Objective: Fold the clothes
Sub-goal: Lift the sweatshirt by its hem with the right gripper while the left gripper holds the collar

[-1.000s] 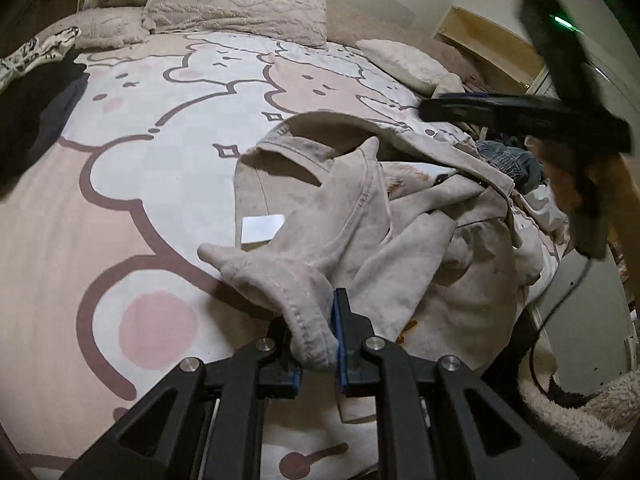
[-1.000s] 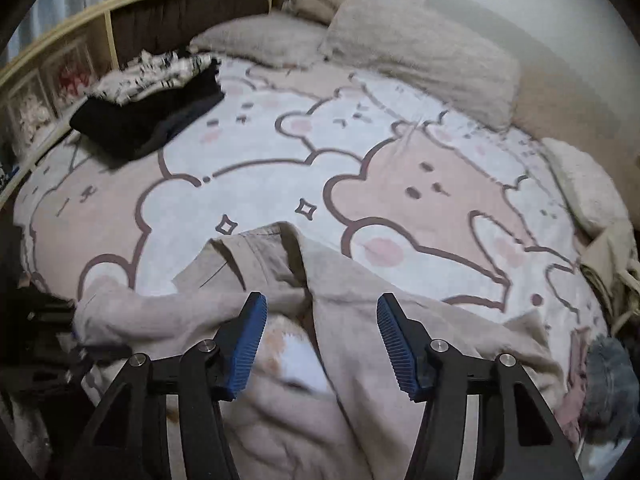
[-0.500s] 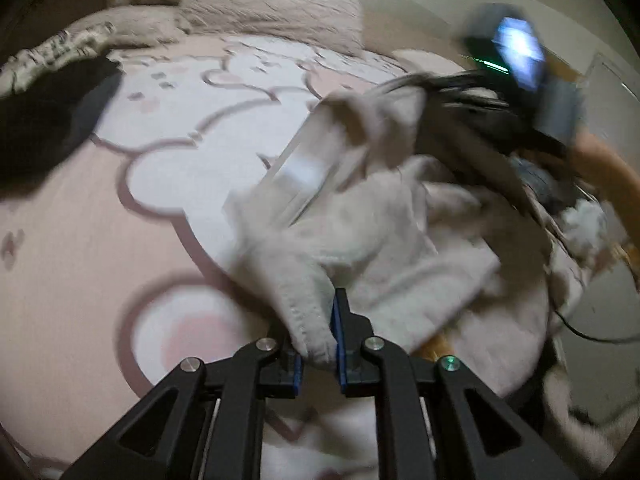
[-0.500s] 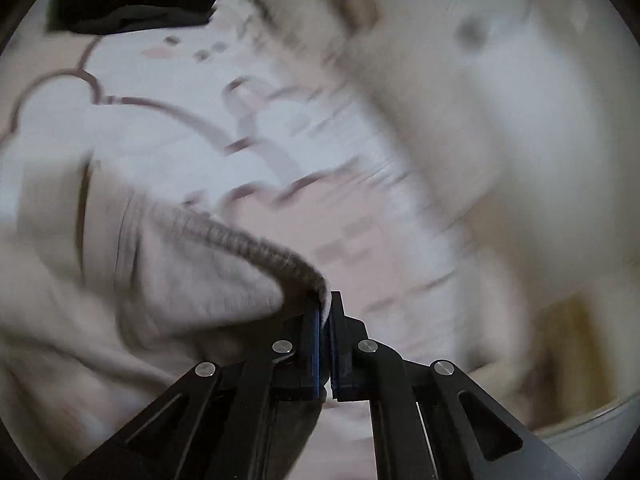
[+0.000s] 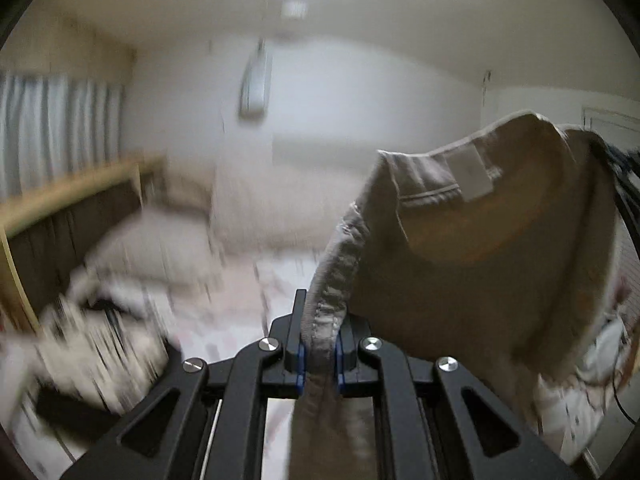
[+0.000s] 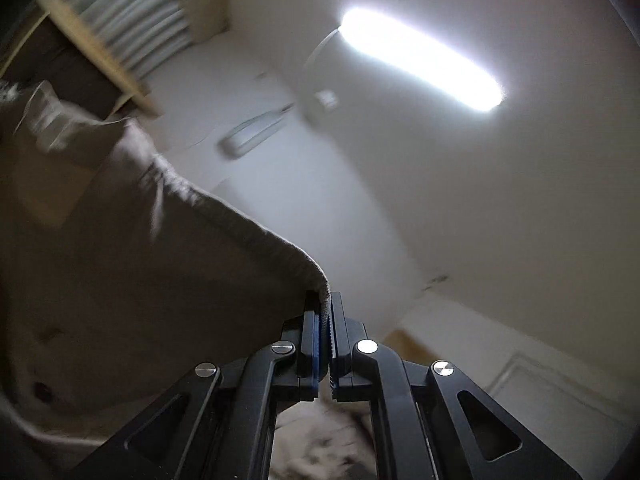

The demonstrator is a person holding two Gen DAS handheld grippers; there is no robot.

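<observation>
Hanging in the air above the bed (image 5: 240,320), the beige sweatshirt (image 5: 480,260) is stretched between both tools: the left gripper (image 5: 319,344) is clamped on a ribbed hem, the right gripper (image 6: 325,332) pinches another edge, its white label (image 5: 470,176) showing by the collar.

The right black two-finger gripper with blue pads (image 6: 325,320) is clamped on the ribbed edge of a beige, soft-knit sweatshirt (image 6: 132,264), which hangs off to the left and fills that side. Above it, a long bright white ceiling light (image 6: 420,58) glows. A blurred white wall-mounted air conditioner (image 6: 252,134) sits beside grey pleated curtains (image 6: 132,28).
</observation>
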